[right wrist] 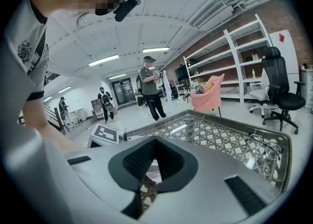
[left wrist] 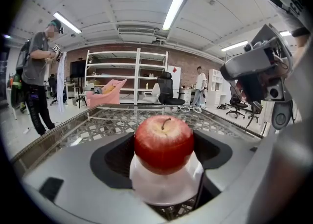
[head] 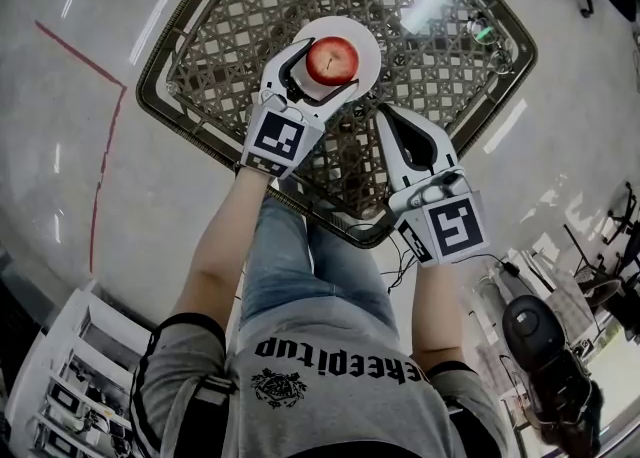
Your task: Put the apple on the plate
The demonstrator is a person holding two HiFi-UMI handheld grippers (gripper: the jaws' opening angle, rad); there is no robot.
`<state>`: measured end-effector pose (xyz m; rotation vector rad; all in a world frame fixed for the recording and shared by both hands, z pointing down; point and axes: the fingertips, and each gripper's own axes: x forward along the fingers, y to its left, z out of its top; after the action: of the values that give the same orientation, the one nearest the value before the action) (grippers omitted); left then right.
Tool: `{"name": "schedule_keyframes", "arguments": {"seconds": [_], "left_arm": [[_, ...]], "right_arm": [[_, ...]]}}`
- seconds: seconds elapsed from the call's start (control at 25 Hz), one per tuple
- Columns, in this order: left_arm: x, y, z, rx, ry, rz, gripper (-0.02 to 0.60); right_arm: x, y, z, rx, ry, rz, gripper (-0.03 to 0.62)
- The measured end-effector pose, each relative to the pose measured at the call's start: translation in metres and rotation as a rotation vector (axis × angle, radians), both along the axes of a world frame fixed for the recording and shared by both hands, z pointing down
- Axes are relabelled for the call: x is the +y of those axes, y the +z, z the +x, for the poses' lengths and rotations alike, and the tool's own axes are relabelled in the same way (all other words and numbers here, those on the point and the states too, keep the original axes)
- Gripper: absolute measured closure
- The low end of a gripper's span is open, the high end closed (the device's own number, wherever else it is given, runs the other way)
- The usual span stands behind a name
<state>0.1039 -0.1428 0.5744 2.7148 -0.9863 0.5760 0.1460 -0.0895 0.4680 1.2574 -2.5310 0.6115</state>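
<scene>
A red apple (head: pixel 332 60) (left wrist: pixel 164 142) sits stem up on a small white plate (head: pixel 365 41) (left wrist: pixel 166 189) on the lattice table. My left gripper (head: pixel 318 76) (left wrist: pixel 164 169) reaches in from the near left with its jaws spread on either side of the apple; it looks open, its dark pads (left wrist: pixel 115 157) a little off the fruit. My right gripper (head: pixel 395 126) (right wrist: pixel 146 179) hovers just right of the plate, shut, with nothing in it; only a sliver of table shows through its notch.
The table is a glass-topped woven lattice with a dark rim (head: pixel 160 86). A pair of glasses (head: pixel 480 28) (right wrist: pixel 261 145) lies near its far right corner. White shelving (head: pixel 70 386) stands at lower left. People (left wrist: pixel 36 81) stand further off in the room.
</scene>
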Motion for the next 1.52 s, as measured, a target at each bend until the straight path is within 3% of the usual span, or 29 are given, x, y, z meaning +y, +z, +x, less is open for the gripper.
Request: {"name": "schedule_keyframes", "arguments": {"seconds": [0.56, 1.04, 1.44, 1.52], "left_arm": [[0.000, 0.004, 0.002, 0.007, 0.004, -0.017, 0.179], [0.000, -0.001, -0.002, 0.017, 0.055, -0.013, 0.173], [0.009, -0.033, -0.011, 0.018, 0.091, 0.036, 0.170], [0.012, -0.041, -0.012, 0.006, 0.110, 0.058, 0.205]], "right_arm": [[-0.003, 0.002, 0.005, 0.002, 0.000, -0.004, 0.591], [-0.009, -0.001, 0.000, 0.012, -0.013, 0.001, 0.591], [-0.010, -0.018, -0.007, 0.003, -0.024, 0.026, 0.591], [-0.010, -0.021, -0.009, 0.001, -0.021, 0.032, 0.591]]}}
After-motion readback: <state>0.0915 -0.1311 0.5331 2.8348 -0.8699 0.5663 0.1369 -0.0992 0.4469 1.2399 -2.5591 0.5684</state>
